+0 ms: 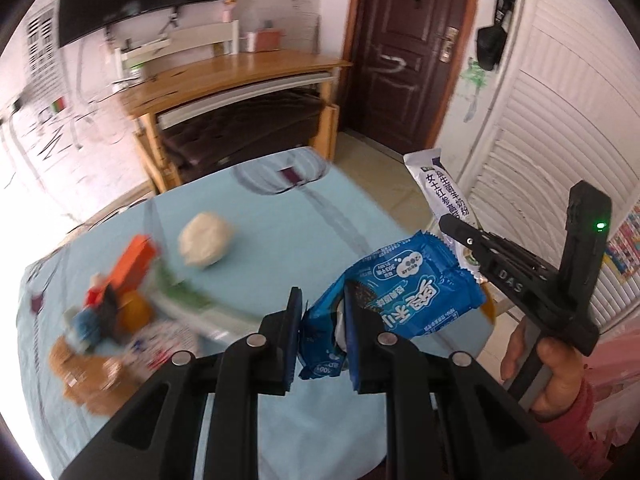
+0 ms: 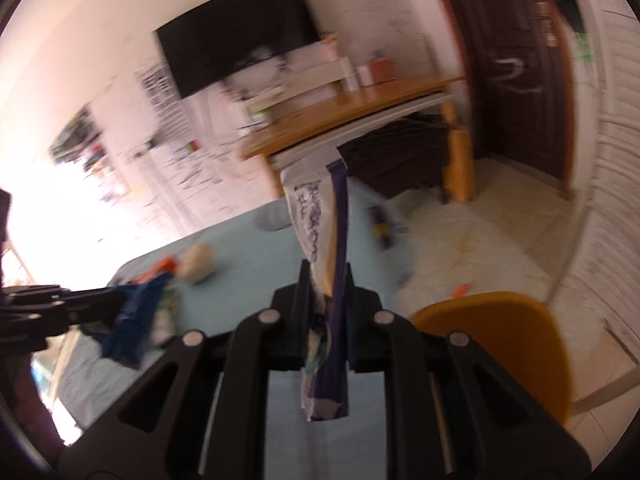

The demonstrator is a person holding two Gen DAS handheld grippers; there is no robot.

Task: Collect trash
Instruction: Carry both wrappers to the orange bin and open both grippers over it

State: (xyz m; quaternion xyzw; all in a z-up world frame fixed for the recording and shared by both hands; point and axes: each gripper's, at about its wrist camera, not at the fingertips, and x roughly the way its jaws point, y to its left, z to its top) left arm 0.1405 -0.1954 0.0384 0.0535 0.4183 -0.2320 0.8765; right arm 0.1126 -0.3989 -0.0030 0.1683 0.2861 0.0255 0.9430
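Observation:
My left gripper (image 1: 323, 312) is shut on a blue snack wrapper (image 1: 404, 296), held up above the light blue table (image 1: 280, 216). My right gripper (image 2: 328, 284) is shut on a long white and purple wrapper (image 2: 316, 216); the same white wrapper (image 1: 438, 188) and right gripper (image 1: 460, 232) show at the right of the left wrist view, with a hand on the handle. In the right wrist view the left gripper (image 2: 120, 300) with the blue wrapper (image 2: 136, 320) is at the left. A crumpled white paper ball (image 1: 206, 245) lies on the table.
A blurred heap of colourful items with an orange box (image 1: 132, 264) sits at the table's left. Behind stand a wooden desk (image 1: 240, 76), a dark door (image 1: 408, 48) and white louvred doors (image 1: 532, 120). A yellow chair back (image 2: 512, 344) is at the right.

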